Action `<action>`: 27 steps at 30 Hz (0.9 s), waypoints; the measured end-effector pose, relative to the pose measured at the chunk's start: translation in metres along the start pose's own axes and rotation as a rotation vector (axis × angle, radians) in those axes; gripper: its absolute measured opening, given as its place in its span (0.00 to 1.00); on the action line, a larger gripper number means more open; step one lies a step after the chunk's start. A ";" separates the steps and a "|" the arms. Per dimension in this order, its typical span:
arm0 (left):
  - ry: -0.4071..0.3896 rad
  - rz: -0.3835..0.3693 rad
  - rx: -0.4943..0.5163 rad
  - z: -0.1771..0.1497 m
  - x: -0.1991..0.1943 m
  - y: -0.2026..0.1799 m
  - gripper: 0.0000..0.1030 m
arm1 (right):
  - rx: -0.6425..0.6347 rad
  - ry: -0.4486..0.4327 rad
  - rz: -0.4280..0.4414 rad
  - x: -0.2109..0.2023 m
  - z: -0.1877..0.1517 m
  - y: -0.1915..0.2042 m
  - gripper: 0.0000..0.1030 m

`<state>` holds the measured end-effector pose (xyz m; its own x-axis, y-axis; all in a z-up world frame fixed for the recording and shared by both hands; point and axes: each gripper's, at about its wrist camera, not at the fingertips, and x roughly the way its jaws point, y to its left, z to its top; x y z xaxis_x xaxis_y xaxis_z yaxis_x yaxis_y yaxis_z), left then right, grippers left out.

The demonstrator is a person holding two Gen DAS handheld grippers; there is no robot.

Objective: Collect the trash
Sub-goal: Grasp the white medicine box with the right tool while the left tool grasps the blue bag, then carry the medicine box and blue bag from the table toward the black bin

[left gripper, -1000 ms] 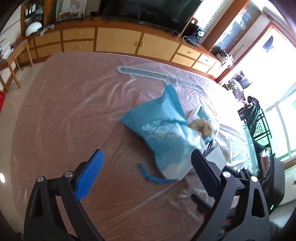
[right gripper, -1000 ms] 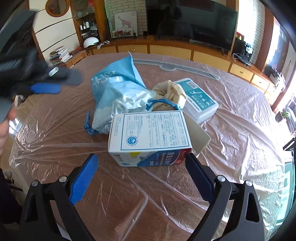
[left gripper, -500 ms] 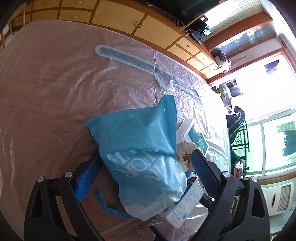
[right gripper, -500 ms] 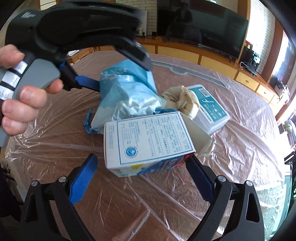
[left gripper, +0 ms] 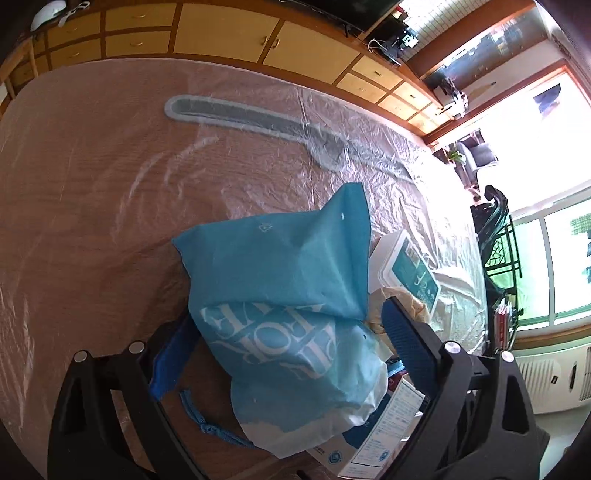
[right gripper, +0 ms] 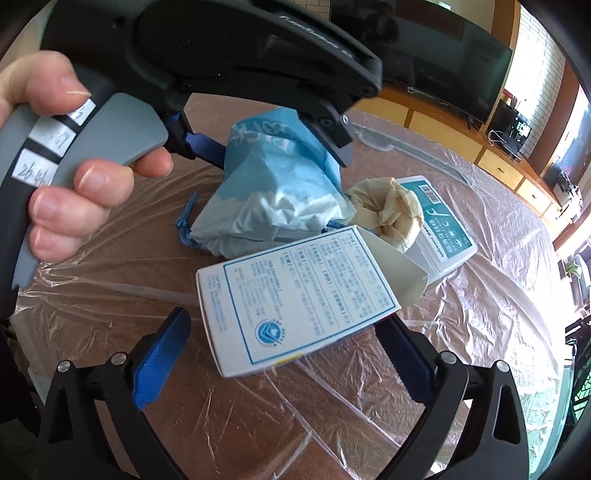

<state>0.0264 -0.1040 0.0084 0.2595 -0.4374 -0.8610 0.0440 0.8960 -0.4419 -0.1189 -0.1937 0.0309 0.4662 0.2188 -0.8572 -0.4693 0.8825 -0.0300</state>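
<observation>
A blue drawstring bag [left gripper: 288, 314] with white lettering lies on the plastic-covered table; it also shows in the right wrist view [right gripper: 280, 188]. My left gripper [left gripper: 288, 343] is open with its jaws on either side of the bag, not closed on it. A white carton with blue print [right gripper: 295, 299] lies tilted between the open jaws of my right gripper [right gripper: 284, 350], its flap open. A crumpled beige wad [right gripper: 391, 214] and a white-and-teal box [right gripper: 439, 232] lie behind the carton.
A long grey strip [left gripper: 258, 118] lies under the plastic sheet at the table's far side. Wooden cabinets [left gripper: 221, 33] line the wall beyond. A black rack [left gripper: 495, 229] stands off the right edge. The hand holding the left gripper [right gripper: 74, 177] fills the right wrist view's upper left.
My left gripper has come down over the blue bag, which now sits between its jaws. My right gripper has closed in around the carton, which has tilted.
</observation>
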 end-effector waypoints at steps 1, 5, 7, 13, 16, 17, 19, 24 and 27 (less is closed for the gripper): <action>0.002 0.008 0.008 0.000 0.000 -0.001 0.93 | 0.010 0.001 0.004 0.000 0.002 0.000 0.95; -0.010 0.043 0.032 0.004 0.001 -0.007 0.93 | 0.080 0.011 0.033 0.002 0.007 -0.005 0.95; -0.004 0.063 0.050 0.007 0.002 -0.009 0.93 | 0.119 0.012 0.040 0.003 0.010 -0.008 0.95; -0.027 0.144 0.126 0.011 0.001 -0.018 0.93 | 0.233 0.017 0.059 0.010 0.019 -0.020 0.95; -0.024 0.141 0.140 0.012 0.004 -0.021 0.91 | 0.224 0.012 0.051 0.014 0.020 -0.020 0.95; -0.023 0.141 0.143 0.013 0.005 -0.021 0.89 | 0.222 0.016 0.050 0.015 0.020 -0.020 0.94; -0.028 0.135 0.148 0.013 0.005 -0.021 0.88 | 0.220 0.010 0.043 0.015 0.017 -0.018 0.89; -0.042 0.127 0.166 0.007 0.000 -0.019 0.75 | 0.224 0.001 0.050 0.013 0.007 -0.018 0.87; -0.052 0.114 0.171 0.006 -0.004 -0.017 0.67 | 0.240 -0.005 0.061 0.011 0.002 -0.022 0.86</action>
<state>0.0307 -0.1169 0.0211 0.3211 -0.3318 -0.8870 0.1731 0.9414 -0.2895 -0.1015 -0.2102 0.0233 0.4465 0.2763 -0.8511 -0.3054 0.9411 0.1452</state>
